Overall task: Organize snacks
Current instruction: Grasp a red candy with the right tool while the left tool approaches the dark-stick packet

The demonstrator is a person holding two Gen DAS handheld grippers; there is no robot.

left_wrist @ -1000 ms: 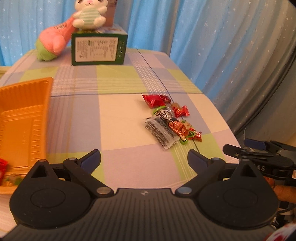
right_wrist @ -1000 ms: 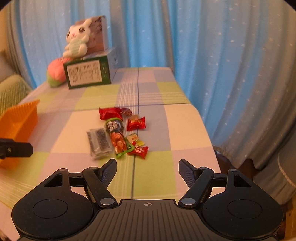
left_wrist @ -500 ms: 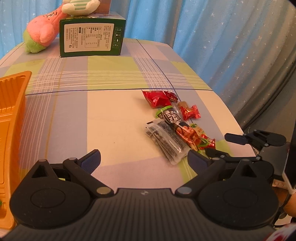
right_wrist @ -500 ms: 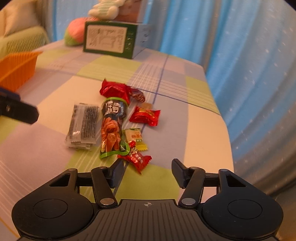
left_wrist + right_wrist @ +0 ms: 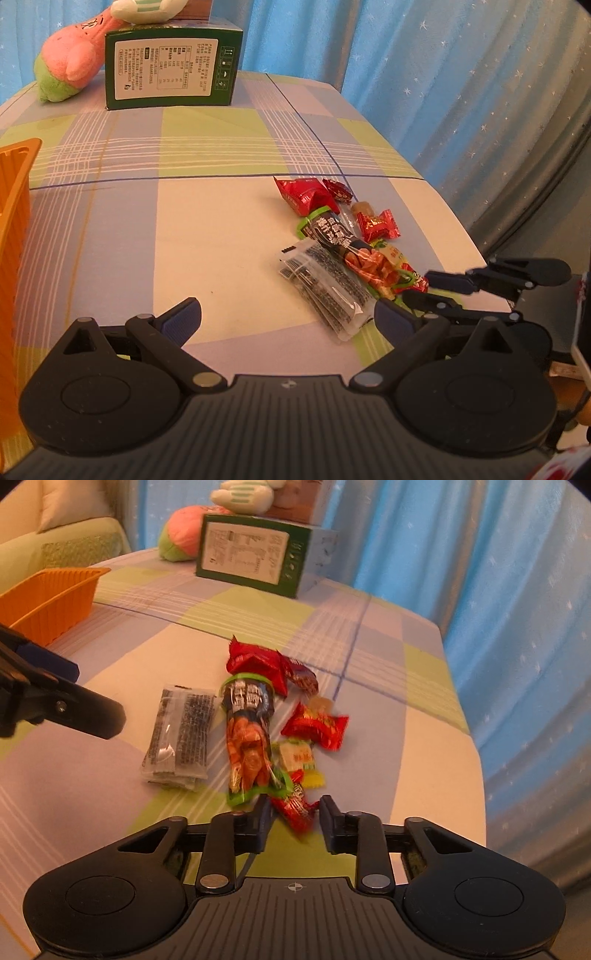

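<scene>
A pile of snacks lies on the checked tablecloth: a clear packet with black print [image 5: 181, 734], a long green-edged packet [image 5: 248, 738], a big red packet [image 5: 255, 661], a red candy [image 5: 317, 727], a yellow candy [image 5: 299, 760] and a small red candy [image 5: 295, 806]. My right gripper [image 5: 294, 821] is partly closed, its fingers on either side of the small red candy, not clamped. My left gripper [image 5: 288, 317] is open and empty, above the table left of the pile [image 5: 332, 258]. The right gripper [image 5: 421, 288] shows at the pile's near end in the left wrist view.
An orange tray [image 5: 51, 594] stands at the table's left [image 5: 14, 206]. A green box [image 5: 170, 70] with plush toys [image 5: 70, 62] sits at the far end. Blue curtains hang behind and right. The table's right edge [image 5: 476, 775] is close to the pile.
My right gripper has moved forward and down to the pile and narrowed around the small red candy. My left gripper has moved forward and right, the tray sliding out of view.
</scene>
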